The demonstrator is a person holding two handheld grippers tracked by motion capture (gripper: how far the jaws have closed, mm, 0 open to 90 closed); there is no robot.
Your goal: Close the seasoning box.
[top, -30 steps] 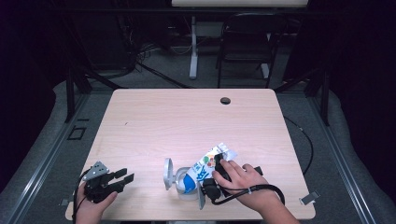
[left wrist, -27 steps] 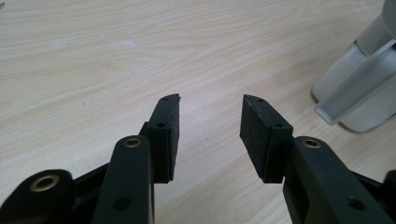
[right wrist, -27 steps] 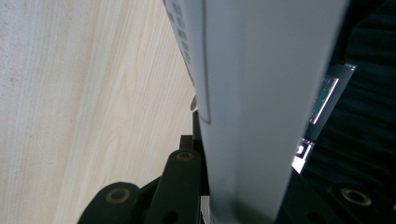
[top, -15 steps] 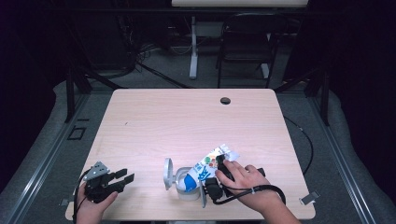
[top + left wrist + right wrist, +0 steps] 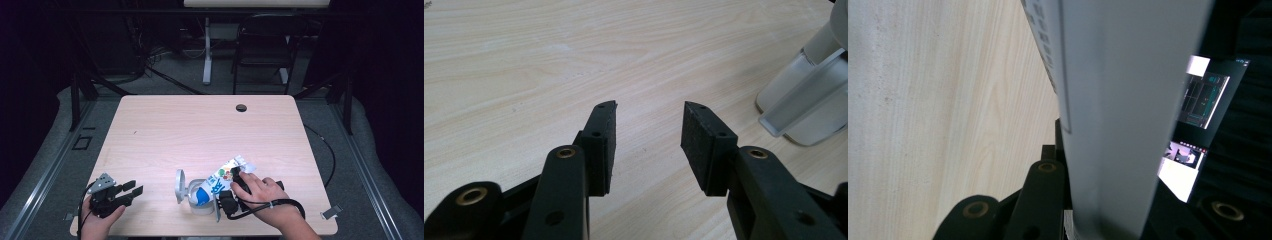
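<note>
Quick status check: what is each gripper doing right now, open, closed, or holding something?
Left gripper: open, holding nothing, above bare table.
Right gripper: shut on the snack pouch, over the clear container.

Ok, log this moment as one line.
right gripper: shut on pouch, over tub | left gripper: open, idle near table corner | tub lid: open

Pale wood-grain table top [image 5: 200, 130] finished smooth and matt, jaws of the left gripper [image 5: 647, 127] made of matt black plastic, pads [image 5: 696, 142] faced with rough black rubber, container [image 5: 809, 100] moulded in frosted translucent plastic, pouch [image 5: 225, 177] printed on glossy film
</note>
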